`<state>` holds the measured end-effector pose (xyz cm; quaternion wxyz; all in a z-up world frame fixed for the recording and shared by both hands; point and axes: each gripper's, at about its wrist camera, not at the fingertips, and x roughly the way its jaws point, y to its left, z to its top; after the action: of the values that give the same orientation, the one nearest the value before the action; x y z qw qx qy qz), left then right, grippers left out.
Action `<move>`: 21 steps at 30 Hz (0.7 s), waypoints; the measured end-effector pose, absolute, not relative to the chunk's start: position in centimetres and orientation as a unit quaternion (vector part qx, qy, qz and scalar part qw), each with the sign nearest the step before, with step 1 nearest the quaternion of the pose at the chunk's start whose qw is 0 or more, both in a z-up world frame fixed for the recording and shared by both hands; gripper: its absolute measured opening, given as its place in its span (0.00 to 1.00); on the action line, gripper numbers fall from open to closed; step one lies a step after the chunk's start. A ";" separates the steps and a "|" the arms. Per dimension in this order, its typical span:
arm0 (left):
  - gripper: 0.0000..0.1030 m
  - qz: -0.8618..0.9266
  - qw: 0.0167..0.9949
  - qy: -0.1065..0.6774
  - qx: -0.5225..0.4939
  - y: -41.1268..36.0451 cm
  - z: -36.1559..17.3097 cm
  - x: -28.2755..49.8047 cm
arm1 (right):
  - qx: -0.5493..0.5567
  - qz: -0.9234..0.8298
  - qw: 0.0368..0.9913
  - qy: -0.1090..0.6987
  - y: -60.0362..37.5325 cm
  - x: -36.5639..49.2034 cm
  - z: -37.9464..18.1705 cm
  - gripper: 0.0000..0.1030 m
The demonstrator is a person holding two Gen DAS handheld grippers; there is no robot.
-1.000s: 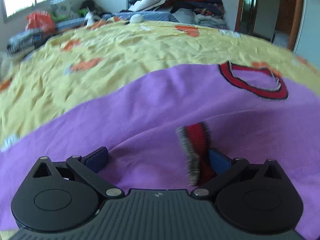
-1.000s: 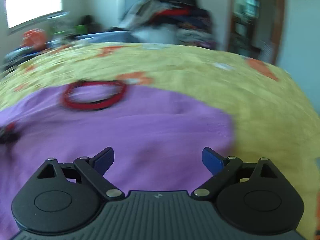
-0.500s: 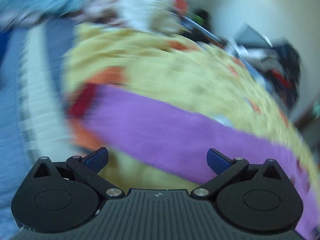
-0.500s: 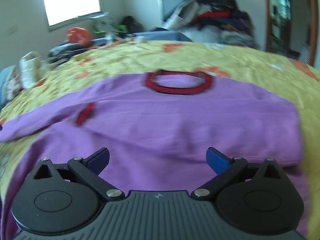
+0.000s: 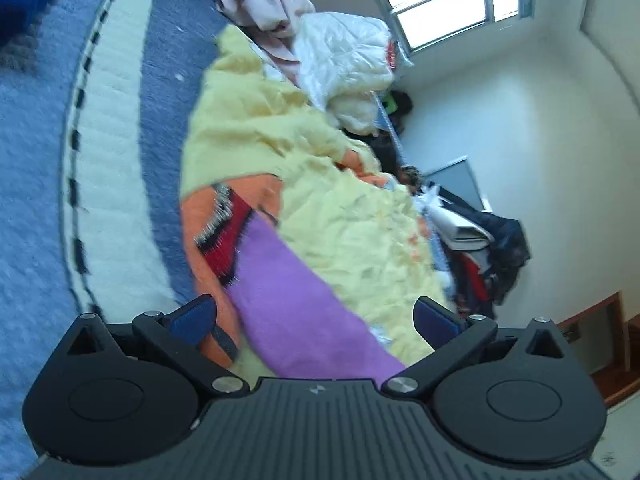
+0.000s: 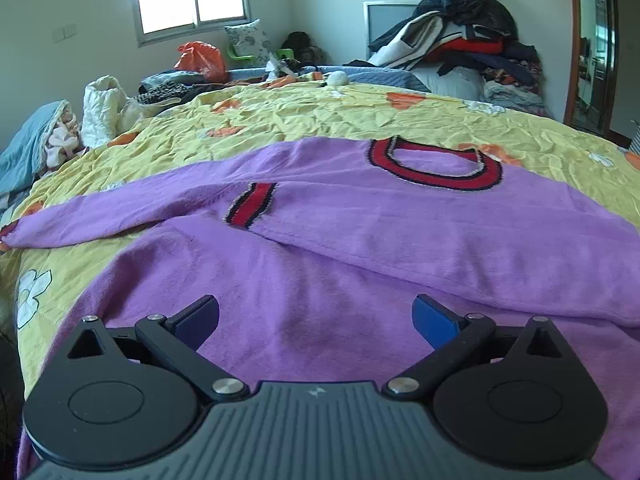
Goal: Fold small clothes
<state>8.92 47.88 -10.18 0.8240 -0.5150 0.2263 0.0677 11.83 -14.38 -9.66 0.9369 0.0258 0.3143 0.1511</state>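
- Your purple sweater (image 6: 360,264) is laid out flat on the yellow bedspread (image 6: 312,116), collar (image 6: 434,166) toward the far edge of the bed.
- 1 sleeve is folded in across the chest, red cuff (image 6: 251,205) on top; the other sleeve (image 5: 296,304) runs out to the bed's left edge.
- Your right gripper (image 6: 316,318) is low over the hem, jaws wide apart, nothing in them.
- Your left gripper (image 5: 314,316) is tilted over that outstretched sleeve, jaws spread wide, empty too.
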 end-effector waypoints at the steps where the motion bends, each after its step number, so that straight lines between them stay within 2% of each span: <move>1: 1.00 0.070 0.819 0.238 -0.517 47.8 -10.4 9.3 | 0.029 0.151 0.936 0.316 -14.6 11.8 -9.7 1.00; 7: 1.00 0.065 0.819 0.216 -0.527 46.1 -9.6 8.1 | 0.033 0.148 0.936 0.317 -15.0 11.4 -9.5 1.00; 13: 1.00 0.072 0.806 0.245 -0.534 46.2 -12.1 10.7 | 0.031 0.152 0.934 0.323 -14.6 11.5 -9.7 1.00; 21: 1.00 0.068 0.775 0.166 -0.607 49.7 -13.9 10.9 | 0.026 0.156 0.937 0.312 -14.7 10.8 -9.3 1.00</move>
<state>10.90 49.70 -13.91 0.7747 -0.6065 0.1655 0.0681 10.84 -14.73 -9.28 0.9369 0.0259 0.3117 0.1560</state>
